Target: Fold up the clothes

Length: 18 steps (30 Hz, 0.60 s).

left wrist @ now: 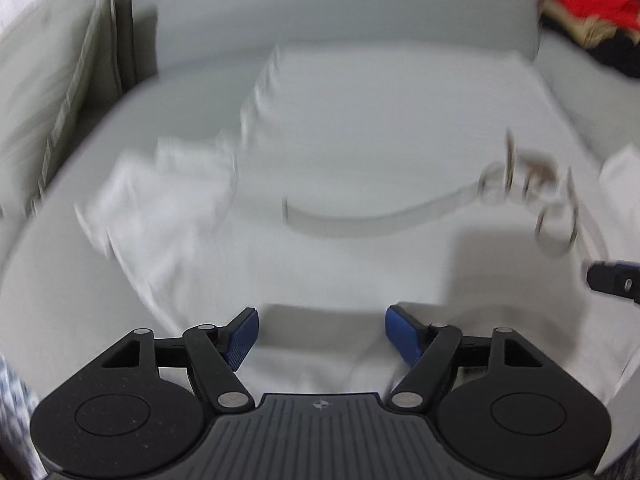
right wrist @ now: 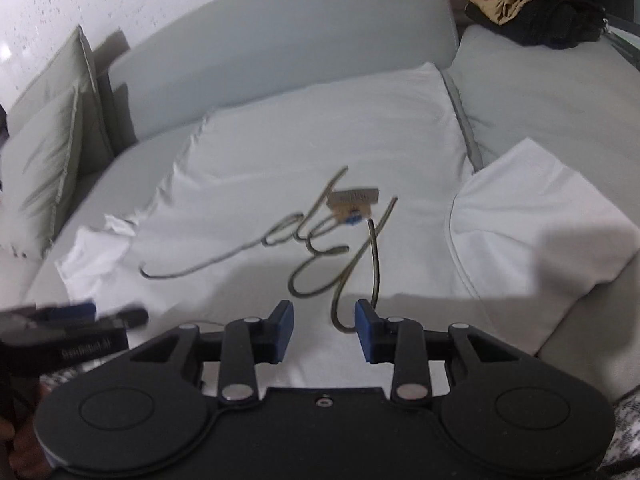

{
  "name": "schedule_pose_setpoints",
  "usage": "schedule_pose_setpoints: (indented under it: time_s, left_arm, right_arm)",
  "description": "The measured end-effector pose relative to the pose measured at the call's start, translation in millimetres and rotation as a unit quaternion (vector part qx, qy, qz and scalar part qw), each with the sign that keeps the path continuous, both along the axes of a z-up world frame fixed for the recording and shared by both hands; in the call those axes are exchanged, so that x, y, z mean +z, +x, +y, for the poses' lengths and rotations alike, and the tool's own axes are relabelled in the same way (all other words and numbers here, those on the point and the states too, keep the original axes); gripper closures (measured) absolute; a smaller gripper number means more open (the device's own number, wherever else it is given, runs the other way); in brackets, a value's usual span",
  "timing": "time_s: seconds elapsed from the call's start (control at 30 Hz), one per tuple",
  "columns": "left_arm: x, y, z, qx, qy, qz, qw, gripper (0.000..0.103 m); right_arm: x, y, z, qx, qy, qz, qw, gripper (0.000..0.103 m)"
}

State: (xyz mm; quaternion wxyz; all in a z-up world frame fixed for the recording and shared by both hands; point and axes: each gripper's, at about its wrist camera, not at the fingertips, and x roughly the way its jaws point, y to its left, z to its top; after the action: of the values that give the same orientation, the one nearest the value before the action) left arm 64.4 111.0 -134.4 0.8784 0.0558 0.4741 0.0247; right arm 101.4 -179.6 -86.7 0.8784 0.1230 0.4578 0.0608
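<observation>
**Both Grippers Held Over a White T-Shirt on a Grey Sofa**

Spread wide, the left gripper (left wrist: 322, 334) is being held at the lower middle of the left wrist view, its blue pads (left wrist: 242, 338) standing well apart with only white cloth showing beneath the gap; nothing is being pinched. In the right wrist view the right gripper (right wrist: 324, 330) is being held at the lower centre with its jaws partly closed. A gap is showing between its blue pads, and no fabric is being pressed.

No containers are being shown. A white T-shirt (right wrist: 320, 152) is being displayed flat across the middle of the right wrist view, on the seat of a grey sofa (right wrist: 280, 40). A thin looping script print (right wrist: 320, 248) is running across its front, and a small neck label (right wrist: 354, 198) is lying above the print, so the neckline is facing the cameras. One sleeve (right wrist: 532, 216) is lying turned over at the right of the frame, and a crumpled white part (right wrist: 96, 248) is lying at the left.

A grey cushion (right wrist: 48, 152) is leaning against the sofa back at the upper left. A pile of red, tan and black clothes (right wrist: 536, 0) is sitting in the upper right corner, well apart from the shirt. The left gripper is being seen blurred at the lower left edge of the right wrist view. The left wrist view is being smeared by motion.
</observation>
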Motion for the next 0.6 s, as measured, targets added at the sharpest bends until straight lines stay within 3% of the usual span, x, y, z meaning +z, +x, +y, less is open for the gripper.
schedule_pose_setpoints:
  time_s: [0.1, 0.33, 0.43, 0.6]
  left_arm:
    - [3.8, -22.2, 1.9, -0.007, 0.002, -0.013, 0.9999, 0.024]
    - [16.0, -61.8, 3.4, -0.025, -0.026, 0.011, 0.9993, 0.025]
    - [18.1, -73.5, -4.0, -0.04, -0.031, 0.017, 0.9986, 0.024]
    - [32.6, -75.9, -21.4, -0.067, 0.004, -0.008, 0.9977, 0.019]
  right_arm:
    - [-9.2, -13.3, 0.3, 0.013, 0.009, 0.021, 1.0, 0.069]
    - [5.9, -79.9, -10.9, 0.01, 0.067, 0.05, 0.996, 0.063]
    - [15.4, -101.5, -25.0, -0.023, 0.095, 0.022, 0.995, 0.054]
    - [31.2, -103.5, -38.7, -0.055, 0.121, -0.021, 0.991, 0.035]
